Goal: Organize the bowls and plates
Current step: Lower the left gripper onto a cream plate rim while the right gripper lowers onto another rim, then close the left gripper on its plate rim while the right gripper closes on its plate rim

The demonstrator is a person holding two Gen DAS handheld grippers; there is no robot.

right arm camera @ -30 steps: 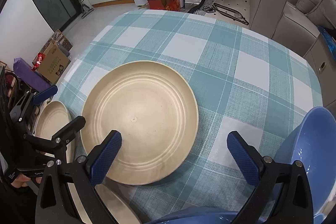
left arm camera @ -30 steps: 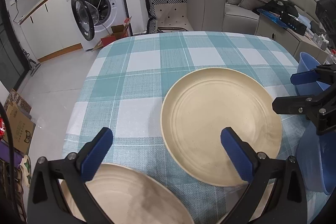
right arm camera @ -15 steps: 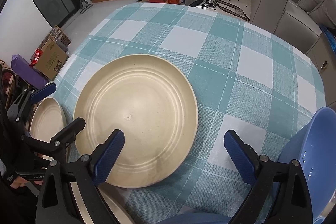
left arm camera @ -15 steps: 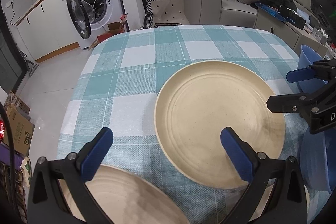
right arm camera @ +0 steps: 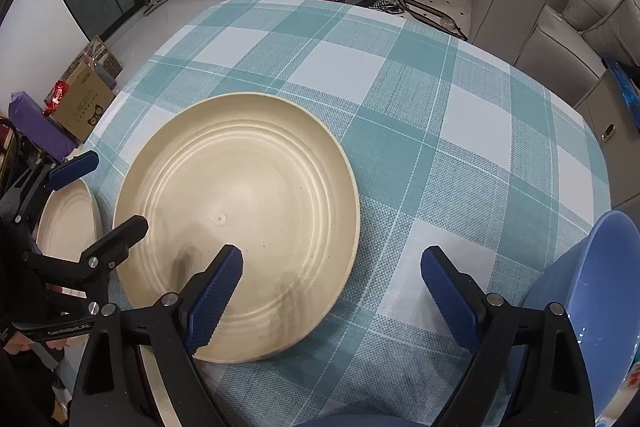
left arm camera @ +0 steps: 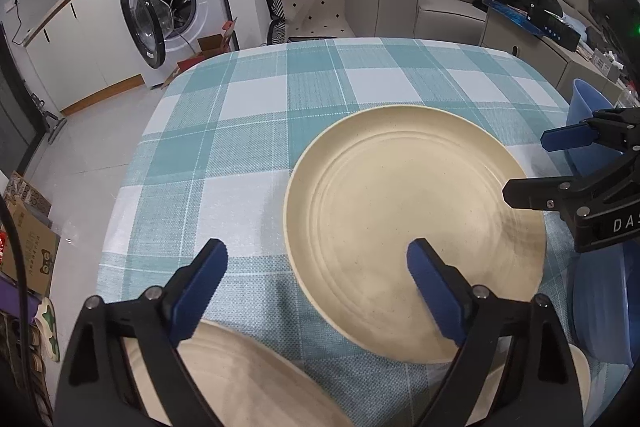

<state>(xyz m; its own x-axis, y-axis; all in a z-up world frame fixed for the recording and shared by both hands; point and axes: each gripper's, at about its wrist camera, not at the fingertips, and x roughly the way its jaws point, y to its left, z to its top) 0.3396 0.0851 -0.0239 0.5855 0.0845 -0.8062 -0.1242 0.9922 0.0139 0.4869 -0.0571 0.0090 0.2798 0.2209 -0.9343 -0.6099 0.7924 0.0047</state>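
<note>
**Nothing stacked yet: plates and bowls lie apart on the desk**

I judge the job barely begun. The large cream plate (left arm camera: pixel 414 231) lies flat and alone on the checked tablecloth (left arm camera: pixel 256 131) of the desk, and I take it as my landmark. A second cream plate (left arm camera: pixel 240 379) lies near it toward my left, at the desk's near edge, not touching it and partly under my left hand-held gripper (left arm camera: pixel 316 281). A blue bowl (right arm camera: pixel 596 307) sits on the plate's other side, to my right, close to the desk's edge. In the left wrist view another blue vessel (left arm camera: pixel 588 107) shows beyond the plate's far right rim; I cannot tell whether it stands on the desk.

My left hand-held gripper has its jaws apart, having just been closing a little, with only the plate's near left rim roughly between them and no pad pressing on it. My right hand-held gripper (right arm camera: pixel 332 281) is likewise apart and has just been narrowing, straddling the plate's near right rim without contact.

All that remains: gathering the two plates into one pile and the bowls together.
</note>
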